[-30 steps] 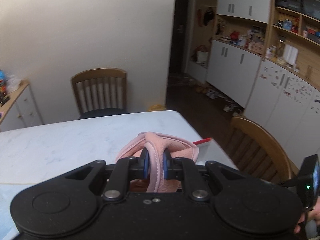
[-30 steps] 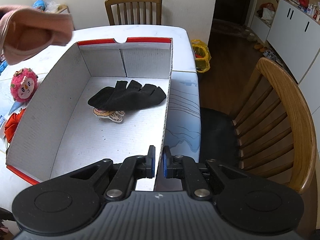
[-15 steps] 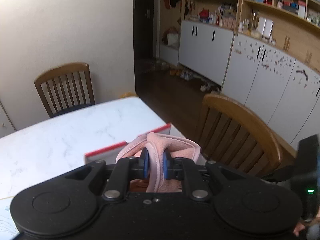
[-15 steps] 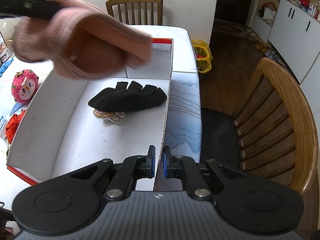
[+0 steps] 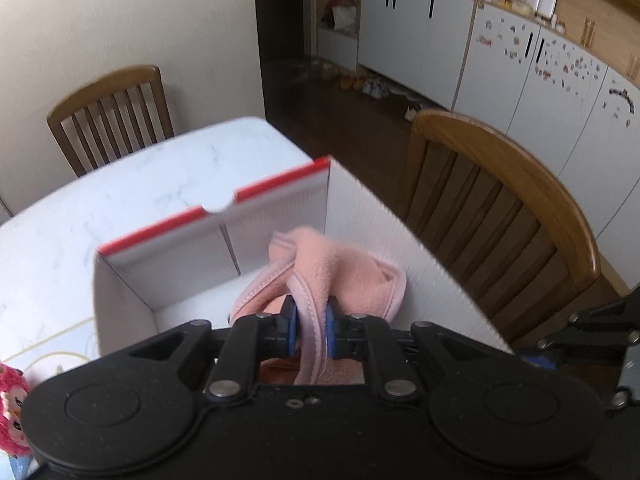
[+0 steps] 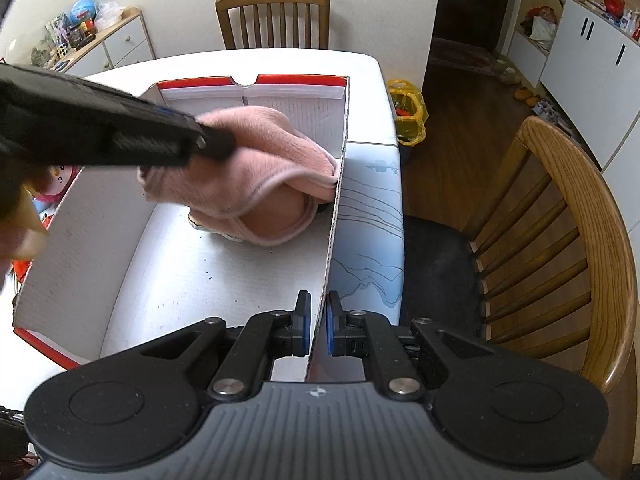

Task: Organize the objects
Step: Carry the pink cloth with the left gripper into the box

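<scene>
Left gripper: jaws clamp the pink fleece item, low inside the box.
Right gripper: jaws pinch the box wall.
Left: release; plush toy waits on the bench.

A pink fleece garment, soft and bunched with a stitched trim edge, hangs inside an open white cardboard box with red rims, against its right wall, low above the floor.
</scene>
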The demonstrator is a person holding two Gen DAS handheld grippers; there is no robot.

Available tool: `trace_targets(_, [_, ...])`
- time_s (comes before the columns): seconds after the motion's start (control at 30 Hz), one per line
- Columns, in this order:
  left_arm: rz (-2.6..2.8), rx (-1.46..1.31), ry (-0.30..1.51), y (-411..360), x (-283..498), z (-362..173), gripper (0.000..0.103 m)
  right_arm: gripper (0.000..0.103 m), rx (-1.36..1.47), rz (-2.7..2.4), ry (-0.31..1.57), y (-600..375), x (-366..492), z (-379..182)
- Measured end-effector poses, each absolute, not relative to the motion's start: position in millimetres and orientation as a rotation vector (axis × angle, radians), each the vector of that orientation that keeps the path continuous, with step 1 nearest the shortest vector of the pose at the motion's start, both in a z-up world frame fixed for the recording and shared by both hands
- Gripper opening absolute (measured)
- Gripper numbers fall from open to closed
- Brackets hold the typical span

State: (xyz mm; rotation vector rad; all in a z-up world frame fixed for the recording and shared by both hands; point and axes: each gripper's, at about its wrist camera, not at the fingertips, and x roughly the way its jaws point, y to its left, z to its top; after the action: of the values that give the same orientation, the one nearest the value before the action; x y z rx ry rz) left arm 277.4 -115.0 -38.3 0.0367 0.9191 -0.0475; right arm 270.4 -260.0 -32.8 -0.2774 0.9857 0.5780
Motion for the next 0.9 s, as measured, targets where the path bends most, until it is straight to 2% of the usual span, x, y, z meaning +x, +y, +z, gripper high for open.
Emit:
trace_targets(0.3, [-0.076,0.024,1.012,-118.2,278.1,-65.7,0.013,0.007,-0.283,0.579,0.986,-259.2,271.0,-32.6])
trace_targets(0.4, [-0.095,0.01,1.016,-117.6,275.4,-66.3,0.02,0.007,-0.281,0.578,0.986,-259.4,270.9,-32.6])
trace_targets(0.57, [-0.116,-0.001,1.021,-118.1,267.9,-65.0,0.023,0.007,-0.277,0.575,0.987,-260.6,270.8,-32.7])
trace_targets(0.7, [-0.13,-0.026,1.019,-114.2,260.5,-62.8,0.034,0.007,-0.273,0.574,0.987,-260.9,271.1,-33.2])
trace_targets(0.8, [-0.14,-0.041,1.016,-112.4,254.3,-61.3,0.048,0.007,-0.269,0.572,0.986,-261.5,270.6,-32.6])
trace_targets(0.9, [-0.147,-0.045,1.002,-113.7,250.9,-57.2,0.057,0.007,-0.266,0.57,0.986,-261.7,270.1,-32.1])
